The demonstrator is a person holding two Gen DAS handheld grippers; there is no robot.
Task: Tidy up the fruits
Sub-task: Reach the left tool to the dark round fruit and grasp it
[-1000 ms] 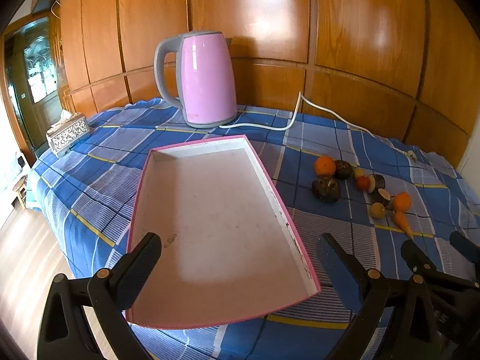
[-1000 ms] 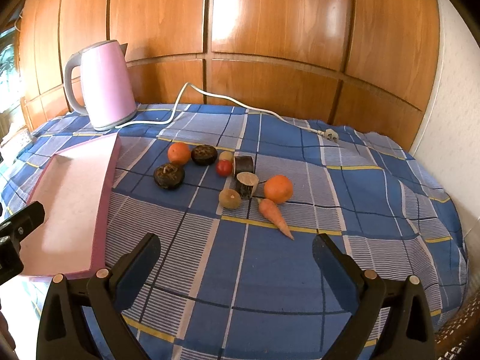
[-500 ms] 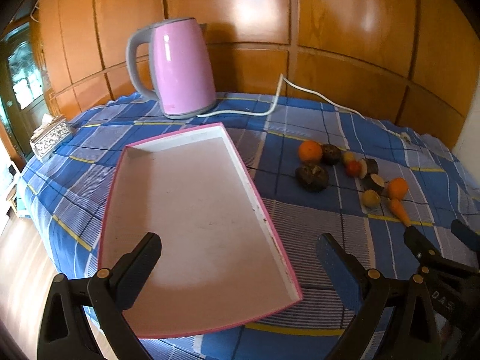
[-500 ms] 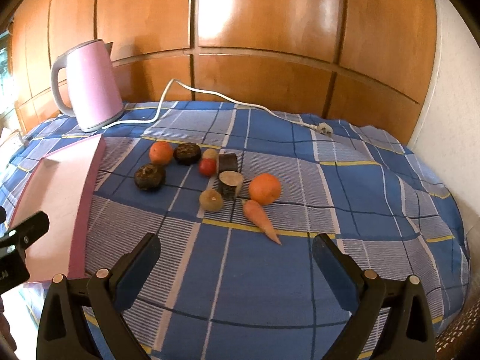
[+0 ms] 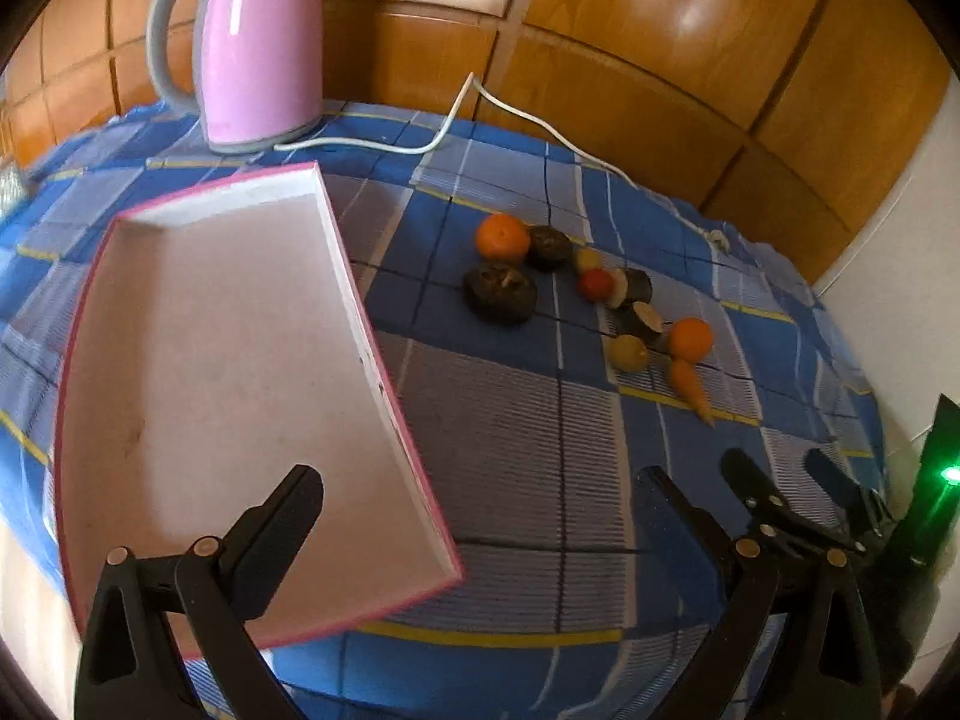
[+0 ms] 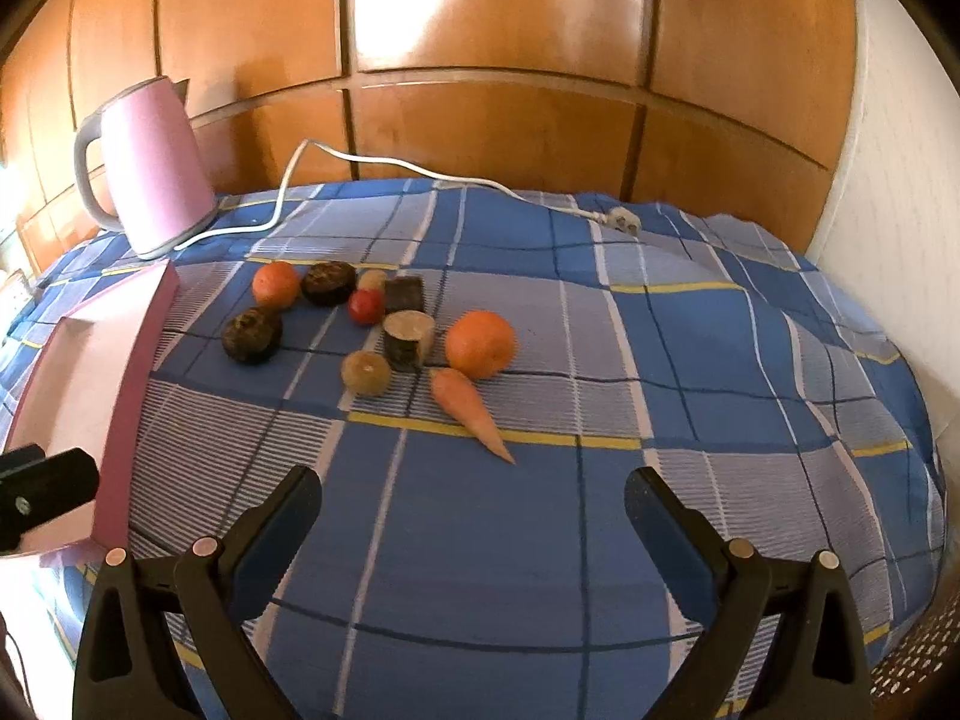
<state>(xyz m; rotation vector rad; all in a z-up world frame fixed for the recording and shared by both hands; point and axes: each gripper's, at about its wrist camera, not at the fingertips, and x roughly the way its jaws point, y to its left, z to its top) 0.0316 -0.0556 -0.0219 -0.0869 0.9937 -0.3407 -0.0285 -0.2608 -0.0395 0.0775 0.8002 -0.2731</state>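
Wood-panelled wall, checked tablecloth; fruits clustered mid-cloth beside empty pink tray at its left edge; left gripper and right gripper both wide, empty; risk: round fruit rolling when nudged.

A desk under a blue checked cloth carries a shallow pink tray, a pink kettle with its white cord, and a cluster of fruits beside 1 carrot.

Tray left of fruits, kettle behind, all on tablecloth
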